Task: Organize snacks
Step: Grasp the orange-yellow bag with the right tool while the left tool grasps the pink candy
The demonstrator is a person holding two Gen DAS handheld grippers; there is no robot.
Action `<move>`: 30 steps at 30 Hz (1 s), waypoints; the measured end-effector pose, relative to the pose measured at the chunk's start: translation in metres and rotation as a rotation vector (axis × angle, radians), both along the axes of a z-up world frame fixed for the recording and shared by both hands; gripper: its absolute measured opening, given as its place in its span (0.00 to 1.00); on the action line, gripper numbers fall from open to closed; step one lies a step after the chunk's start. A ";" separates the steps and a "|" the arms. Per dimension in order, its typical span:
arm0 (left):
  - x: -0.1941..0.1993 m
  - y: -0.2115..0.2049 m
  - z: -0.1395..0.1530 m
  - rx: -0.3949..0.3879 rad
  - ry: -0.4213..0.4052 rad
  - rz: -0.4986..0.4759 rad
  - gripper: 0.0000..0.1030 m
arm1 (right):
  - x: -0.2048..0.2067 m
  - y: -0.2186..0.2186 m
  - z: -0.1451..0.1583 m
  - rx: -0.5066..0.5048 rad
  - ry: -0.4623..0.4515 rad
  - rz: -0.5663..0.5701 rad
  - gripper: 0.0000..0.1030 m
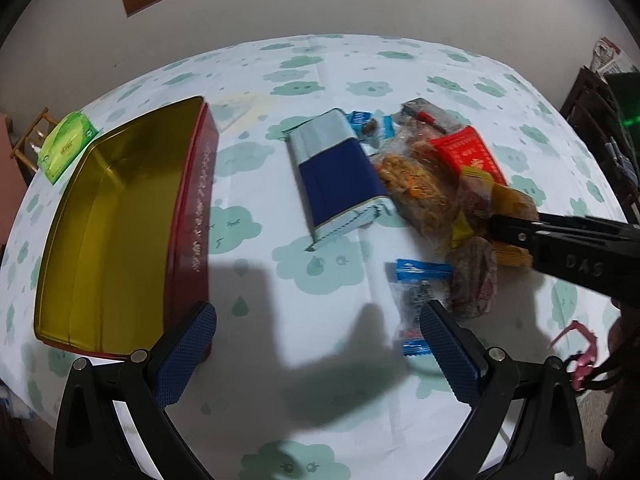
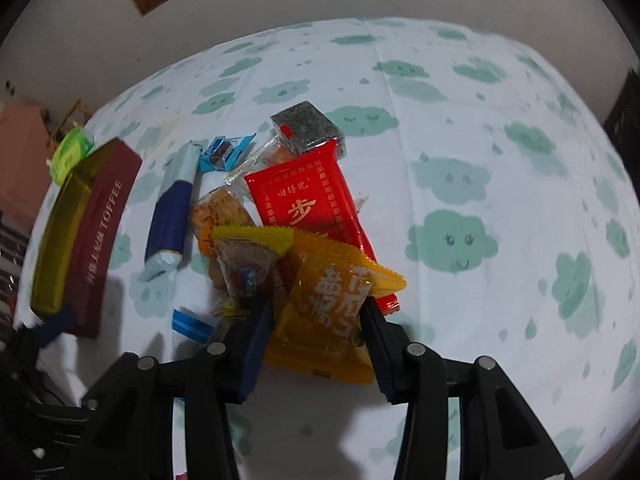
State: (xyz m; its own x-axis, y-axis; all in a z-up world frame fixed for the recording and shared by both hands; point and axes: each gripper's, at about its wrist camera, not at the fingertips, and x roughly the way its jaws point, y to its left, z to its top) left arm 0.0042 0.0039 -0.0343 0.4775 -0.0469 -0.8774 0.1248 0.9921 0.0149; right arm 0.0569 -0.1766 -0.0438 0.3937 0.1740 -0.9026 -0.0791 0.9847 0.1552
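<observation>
An open red toffee tin (image 1: 120,216) with a gold inside sits empty on the left; it also shows in the right wrist view (image 2: 100,236). A pile of snack packets lies right of it: a blue box (image 1: 340,176), a red packet (image 2: 308,208), a cracker packet (image 1: 412,188), blue-wrapped sweets (image 1: 420,272). My left gripper (image 1: 318,354) is open and empty above the cloth. My right gripper (image 2: 316,320) has its fingers on either side of an orange packet (image 2: 324,320), and the packet looks pinched between them.
A green box (image 1: 66,146) stands at the table's far left edge. A dark seaweed packet (image 2: 308,126) lies behind the pile. The tablecloth (image 2: 480,160) is white with green clouds. A wall and a framed picture are behind. Dark furniture stands at right.
</observation>
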 end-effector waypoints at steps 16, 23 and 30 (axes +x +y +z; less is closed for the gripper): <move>-0.005 -0.045 0.006 -0.065 0.018 -0.156 0.79 | -0.024 -0.026 0.006 -0.096 -0.141 0.072 0.33; -0.001 -0.058 0.006 -0.135 0.062 -0.212 0.57 | -0.031 -0.049 0.005 -0.133 -0.166 0.033 0.33; 0.008 -0.072 0.000 -0.141 0.112 -0.244 0.34 | -0.036 -0.061 0.001 -0.088 -0.169 0.011 0.33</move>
State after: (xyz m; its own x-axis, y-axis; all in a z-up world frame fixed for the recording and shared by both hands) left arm 0.0123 -0.0683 -0.0338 0.3374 -0.2739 -0.9006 0.3529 0.9238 -0.1487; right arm 0.0206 -0.2378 -0.0431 0.5391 0.1023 -0.8360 -0.1080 0.9928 0.0519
